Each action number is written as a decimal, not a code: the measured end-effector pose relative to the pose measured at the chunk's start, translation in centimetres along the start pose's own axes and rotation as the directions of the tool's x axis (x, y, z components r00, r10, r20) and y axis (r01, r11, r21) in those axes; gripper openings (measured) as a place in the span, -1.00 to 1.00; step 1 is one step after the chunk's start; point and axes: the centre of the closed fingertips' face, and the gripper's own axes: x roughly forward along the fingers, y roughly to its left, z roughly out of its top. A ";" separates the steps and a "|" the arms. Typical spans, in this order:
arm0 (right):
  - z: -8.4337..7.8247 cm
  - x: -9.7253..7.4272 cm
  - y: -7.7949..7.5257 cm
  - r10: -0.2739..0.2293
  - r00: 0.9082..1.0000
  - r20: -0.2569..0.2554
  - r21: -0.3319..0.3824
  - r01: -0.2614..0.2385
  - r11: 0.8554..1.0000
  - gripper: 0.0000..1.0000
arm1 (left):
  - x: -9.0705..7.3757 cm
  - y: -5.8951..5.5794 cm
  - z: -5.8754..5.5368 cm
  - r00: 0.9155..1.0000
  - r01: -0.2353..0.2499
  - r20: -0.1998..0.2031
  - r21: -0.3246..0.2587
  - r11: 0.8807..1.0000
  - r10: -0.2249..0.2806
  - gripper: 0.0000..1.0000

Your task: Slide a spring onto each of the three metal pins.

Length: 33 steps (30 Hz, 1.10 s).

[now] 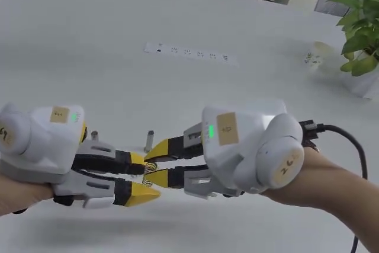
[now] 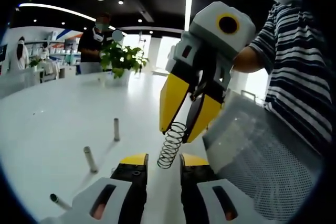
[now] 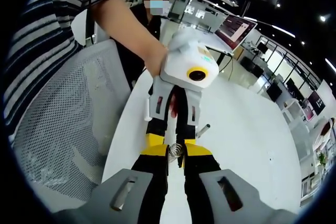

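Metal spring (image 2: 169,149) in right gripper (image 3: 176,155)

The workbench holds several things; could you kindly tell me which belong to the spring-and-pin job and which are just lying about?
For the job:
- spring, gripped by the right gripper
- three pins, bare
- left gripper, open around the spring's free end

Just lying about:
- power strip
- plant

Bare metal, matt desk (image 1: 118,16)
Spring (image 2: 171,144) of shiny wire; pins (image 2: 116,129) dull grey metal; desk smooth white.
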 end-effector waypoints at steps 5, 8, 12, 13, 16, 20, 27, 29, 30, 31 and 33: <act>-0.1 0.0 -0.1 -0.006 1.000 -0.006 -0.003 0.006 1.000 -0.85 | -0.4 0.1 0.0 1.000 -0.010 0.004 -0.009 1.000 0.010 -0.60; -0.2 0.0 -0.1 -0.006 1.000 -0.011 -0.004 0.006 1.000 -0.85 | -0.5 0.2 -0.1 1.000 -0.018 0.001 -0.020 1.000 0.018 -0.52; -0.2 -0.1 -0.1 -0.008 1.000 -0.015 -0.006 0.008 1.000 -0.85 | -0.8 0.2 -0.2 1.000 -0.031 0.000 -0.017 0.999 0.031 -0.39; -0.2 -0.1 -0.1 -0.008 1.000 -0.015 -0.006 0.008 1.000 -0.85 | -0.8 0.2 -0.2 0.999 -0.033 0.001 -0.019 0.999 0.033 -0.38; -0.3 -0.1 -0.2 -0.013 1.000 -0.018 -0.009 0.013 1.000 -0.85 | -1.2 0.2 -0.3 0.999 -0.038 0.002 -0.023 0.999 0.038 -0.32; -0.3 -0.2 -0.3 -0.022 1.000 -0.018 -0.007 0.021 1.000 -0.85 | -1.6 0.4 -0.4 0.998 -0.056 0.005 -0.022 0.998 0.056 -0.19; -0.5 -0.4 -0.5 -0.030 0.999 -0.024 -0.009 0.029 1.000 -0.85 | -2.8 0.5 -0.7 0.997 -0.077 0.009 -0.034 0.996 0.077 -0.08; -0.6 -0.4 -0.5 -0.033 0.999 -0.025 -0.008 0.033 0.999 -0.85 | -3.1 0.5 -0.8 0.997 -0.082 0.006 -0.038 0.996 0.083 -0.04; -0.6 -0.4 -0.5 -0.034 0.999 -0.025 -0.006 0.034 0.999 -0.85 | -3.3 0.5 -0.9 0.996 -0.087 0.005 -0.037 0.995 0.087 -0.02; -0.6 -0.5 -0.6 -0.035 0.999 -0.025 -0.005 0.035 0.999 -0.85 | -3.5 0.5 -0.9 0.996 -0.091 0.004 -0.038 0.995 0.091 0.00; -0.8 -0.5 -0.7 -0.040 0.999 -0.027 -0.001 0.040 0.999 -0.85 | -3.8 0.6 -1.0 0.995 -0.101 0.006 -0.045 0.994 0.101 0.05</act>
